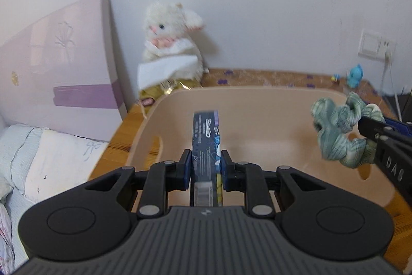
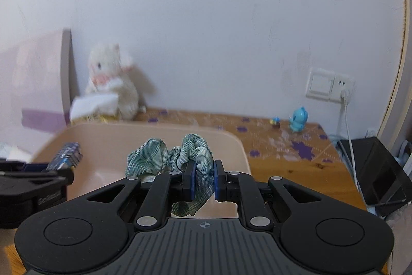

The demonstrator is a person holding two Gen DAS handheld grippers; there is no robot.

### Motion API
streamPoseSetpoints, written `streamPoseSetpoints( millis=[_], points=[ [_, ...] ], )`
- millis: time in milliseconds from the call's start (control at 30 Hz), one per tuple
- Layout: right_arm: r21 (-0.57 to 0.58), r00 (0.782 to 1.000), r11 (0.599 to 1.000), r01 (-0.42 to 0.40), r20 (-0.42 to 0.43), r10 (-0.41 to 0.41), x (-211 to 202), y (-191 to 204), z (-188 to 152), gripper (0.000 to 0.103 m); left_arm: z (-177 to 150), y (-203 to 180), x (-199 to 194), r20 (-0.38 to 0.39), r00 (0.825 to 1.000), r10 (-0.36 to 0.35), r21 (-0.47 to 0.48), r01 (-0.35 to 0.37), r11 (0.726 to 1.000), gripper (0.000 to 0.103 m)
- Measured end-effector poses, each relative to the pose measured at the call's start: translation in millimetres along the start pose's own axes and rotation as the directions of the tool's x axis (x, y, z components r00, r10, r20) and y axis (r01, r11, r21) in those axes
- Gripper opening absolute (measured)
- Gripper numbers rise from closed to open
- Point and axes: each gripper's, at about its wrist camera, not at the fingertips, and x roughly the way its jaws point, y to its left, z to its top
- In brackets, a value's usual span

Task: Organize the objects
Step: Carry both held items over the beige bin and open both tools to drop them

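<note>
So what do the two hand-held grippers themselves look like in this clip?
Both match: the left hand-held gripper and right hand-held gripper have matte black linkage arms with silver pivot pins, blue finger pads, round black side discs and a ribbed grey base bearing a small crosshair mark. White lettering shows on one finger's side. No cables or sleeves visible.

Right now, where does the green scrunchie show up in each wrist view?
Left wrist: the scrunchie is at the right edge, clamped by the right gripper above the bin.
Right wrist: scrunchie at centre, between the right gripper's fingers.
Shared landmark: the white plush against the wall.
</note>
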Motion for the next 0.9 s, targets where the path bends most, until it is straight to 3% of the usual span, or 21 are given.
streamPoseSetpoints(
  millis=[267, 333, 433, 467, 500, 533, 567, 667, 733, 900],
  points=[
    [-0.029, 0.994, 0.999, 0.021, -0.104, -0.024, 25.7, 0.9, -19.3, 0.015, -10.4, -4.2, 42.0, -0.105, 0.992, -0.064, 0.007, 0.065, 0.998, 0.025],
    [-0.025, 0.994, 0.999, 0.023, -0.106, -0.025, 23.4, -1.0, -18.1, 0.034, -13.3, -3.6, 45.7, -0.126, 0.988, -0.085, 0.016, 0.088, 0.996, 0.025],
    [-0.007, 0.996, 1.000, 0.019, -0.083, -0.020, 11.0, -6.5, -13.4, 0.039, -15.5, 0.8, 42.1, -0.128, 0.987, -0.095, 0.003, 0.096, 0.995, 0.027],
    [-0.006, 0.997, 1.000, 0.023, -0.073, -0.023, 5.4, -8.1, -11.5, 0.044, -15.2, 3.2, 38.8, -0.123, 0.987, -0.105, -0.001, 0.106, 0.994, 0.036],
    [-0.004, 0.998, 1.000, 0.020, -0.066, -0.020, 0.3, -10.1, -9.5, 0.057, -14.1, 5.4, 34.8, -0.119, 0.987, -0.111, -0.005, 0.111, 0.994, 0.046],
    [-0.001, 0.998, 1.000, 0.017, -0.055, -0.017, -6.2, -12.0, -7.6, 0.069, -14.0, 8.6, 28.2, -0.104, 0.988, -0.116, -0.013, 0.116, 0.993, 0.067],
    [0.001, 0.999, 1.000, 0.014, -0.041, -0.014, -14.6, -14.1, -7.0, 0.073, -12.6, 10.9, 20.7, -0.081, 0.989, -0.120, -0.018, 0.119, 0.993, 0.079],
    [0.002, 1.000, 1.000, 0.005, -0.019, -0.005, -35.1, -20.4, -6.8, 0.081, -12.1, 16.2, -4.6, -0.025, 0.992, -0.125, 0.001, 0.126, 0.992, 0.086],
    [0.010, 1.000, 1.000, -0.019, -0.021, 0.019, -45.4, -24.9, -9.2, 0.096, -13.6, 19.2, -17.7, -0.012, 0.993, -0.121, 0.014, 0.121, 0.993, 0.087],
    [0.006, 0.997, 0.997, -0.073, -0.026, 0.073, -69.5, -30.5, -24.6, 0.102, -24.3, 32.1, -34.8, -0.017, 0.990, -0.138, -0.005, 0.138, 0.990, 0.090]
  ],
)
